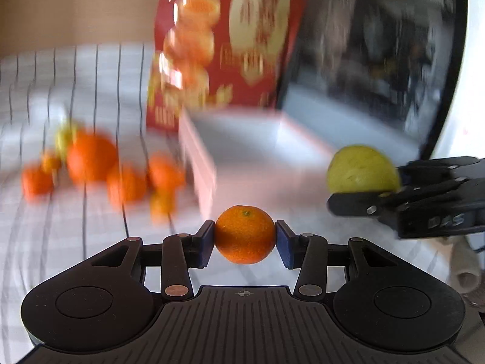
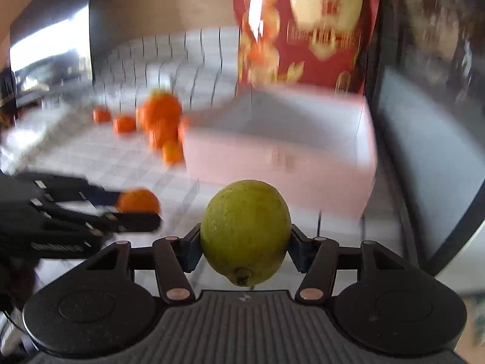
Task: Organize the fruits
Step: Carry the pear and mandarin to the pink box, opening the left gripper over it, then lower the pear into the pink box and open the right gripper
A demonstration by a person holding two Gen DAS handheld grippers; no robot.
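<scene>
Fruits are what both hands carry just now: a small mandarin (image 1: 245, 234) sits pinched between the blue pads of the left tool (image 1: 245, 238), and a green lemon (image 2: 245, 232) is clamped in the right tool (image 2: 245, 242), stem end toward the camera. Both hang in the air ahead of the white box (image 2: 303, 139), which lies open beyond the fingertips.

The mandarin is held across its widest part by narrow pads; its skin is glossy and pebbled, so I judge a jolt could let it roll out. The lemon looks riskier: it is egg-shaped and waxy, bulging well past the pads, and a squeeze off its middle might squirt it forward or down. The two tools also sit near each other, the right one just to the right of the left, so a careless swing toward the box could knock them together.

Further left of the tools, a loose heap of oranges (image 1: 91, 157) rests on the grid-patterned cloth over the bench (image 1: 60, 91). Behind the box stands a red printed carton (image 1: 224, 45), stiff and flat-sided.
</scene>
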